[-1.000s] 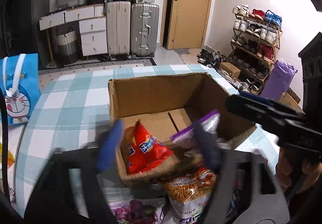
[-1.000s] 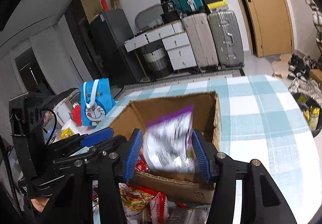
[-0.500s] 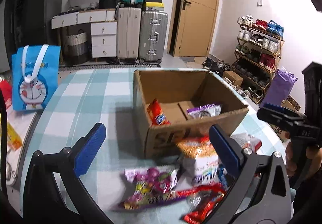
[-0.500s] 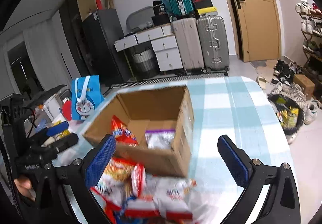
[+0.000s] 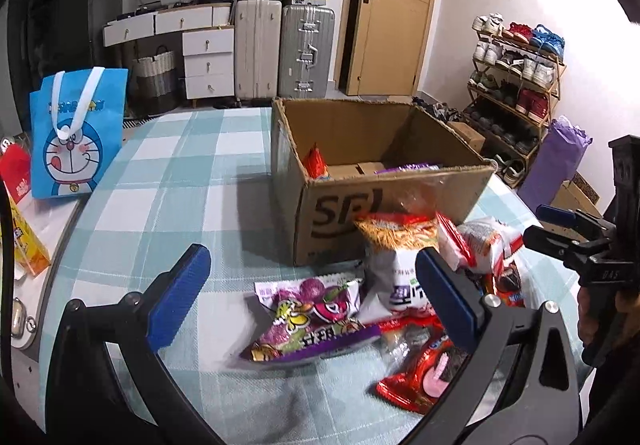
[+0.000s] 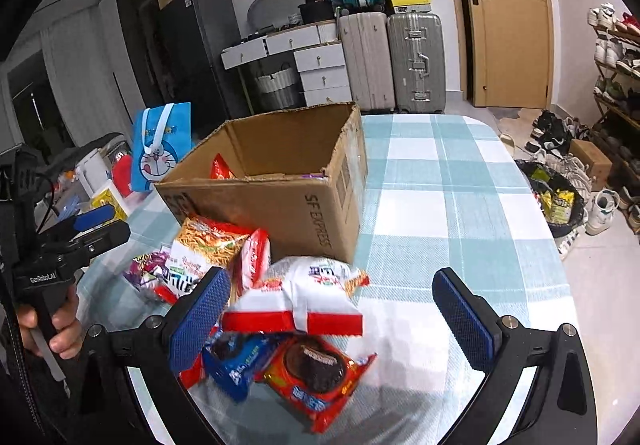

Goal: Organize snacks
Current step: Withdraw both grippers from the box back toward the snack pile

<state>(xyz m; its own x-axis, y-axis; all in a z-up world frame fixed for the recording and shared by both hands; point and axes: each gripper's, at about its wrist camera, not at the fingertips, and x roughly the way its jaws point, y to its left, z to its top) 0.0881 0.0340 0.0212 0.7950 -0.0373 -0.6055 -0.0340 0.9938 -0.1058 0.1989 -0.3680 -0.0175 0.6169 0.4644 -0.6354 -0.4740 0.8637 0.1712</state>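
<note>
Cardboard box now holds both dropped packets

Both the left gripper and right gripper have pulled back, gaping empty above the snack pile at lower centre; the box sits mid-frame on the bench.

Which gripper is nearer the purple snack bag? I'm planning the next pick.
Left. The left gripper, open, frames the purple snack bag between its fingers; the right gripper, also open, sits over the white-and-red packet, farther right.
</note>
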